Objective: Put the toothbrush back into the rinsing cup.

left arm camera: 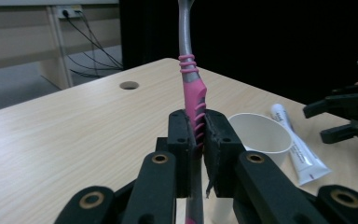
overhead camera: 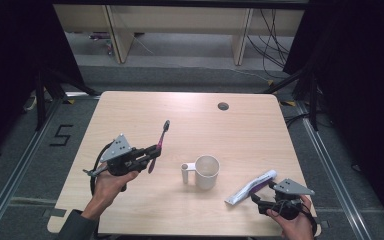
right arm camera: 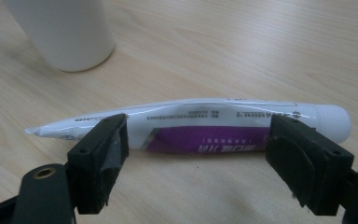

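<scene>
- My left tool (overhead camera: 152,152) is clenched on a pink toothbrush (overhead camera: 159,144); in the left gripper view the jaws press flat on both sides of the handle (left arm camera: 195,109), and the brush stands lifted off the surface.
- In the high view the toothbrush slants up and away from that tool, its dark bristle head at the far end, over the left half of the surface (overhead camera: 130,210).
- My right tool (overhead camera: 261,201) is released, jaws spread wide. In the right gripper view they stand on either side of the toothpaste tube (right arm camera: 205,126), one near the crimped tail, one near the cap, and I see no pad pressing on it.
- The tube lies flat on the surface near the right front corner, cap pointing towards the far right, crimped end towards the front.
- A white cup (overhead camera: 206,171) with a side handle stands upright between the two tools, just left of the tube, apart from both.
- Room to move: the far half of the surface is bare wood apart from a round cable hole (overhead camera: 223,106) near the far edge.
- My right hand (overhead camera: 295,225) sits close to the front edge and right corner, so margin there is thin.
- Beyond the edges lies grey floor, with dark curtains at both sides.
</scene>
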